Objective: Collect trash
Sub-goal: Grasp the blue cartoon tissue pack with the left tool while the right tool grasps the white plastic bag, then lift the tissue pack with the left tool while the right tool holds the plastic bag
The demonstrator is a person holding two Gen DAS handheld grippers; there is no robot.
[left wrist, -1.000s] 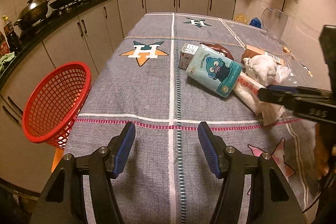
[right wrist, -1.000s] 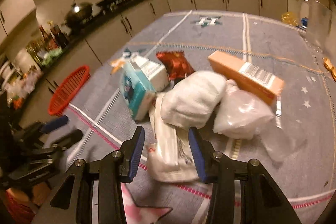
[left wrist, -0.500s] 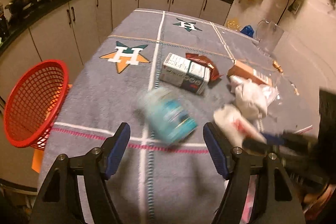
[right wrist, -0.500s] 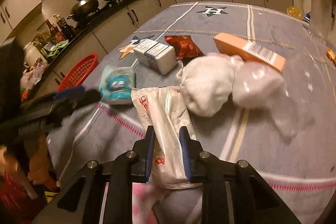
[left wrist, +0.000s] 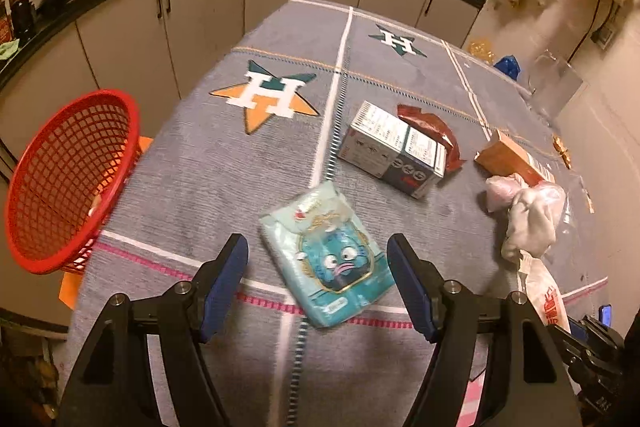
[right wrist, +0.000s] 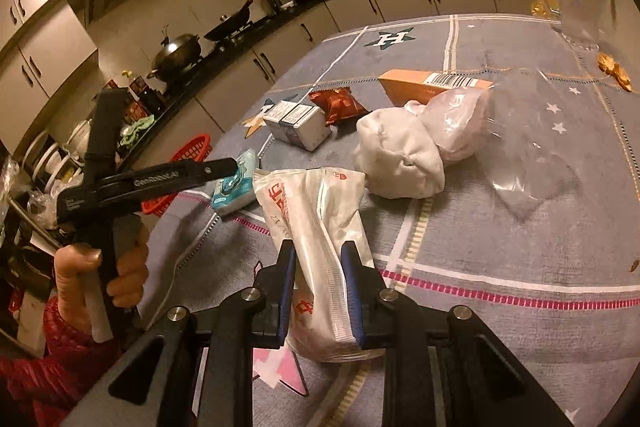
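Note:
My left gripper (left wrist: 318,259) is open above the table, its fingers either side of a teal tissue pack (left wrist: 328,257) with a cartoon face that lies flat on the cloth. My right gripper (right wrist: 320,259) is shut on a white plastic wrapper with red print (right wrist: 316,215), which also shows in the left wrist view (left wrist: 544,295). A red mesh basket (left wrist: 68,179) stands tilted off the table's left edge. The tissue pack also shows in the right wrist view (right wrist: 234,187), behind the left gripper's body (right wrist: 140,183).
On the grey tablecloth (left wrist: 224,163) lie a white carton pair (left wrist: 394,155), a red snack wrapper (left wrist: 430,131), an orange box (left wrist: 512,163), a white crumpled wad (right wrist: 400,159) and clear plastic bags (right wrist: 520,155). Kitchen counters with pans run behind.
The tissue pack slid toward the near left and now lies between my left fingers. My right gripper closed on the white wrapper and drew it back from the pile.

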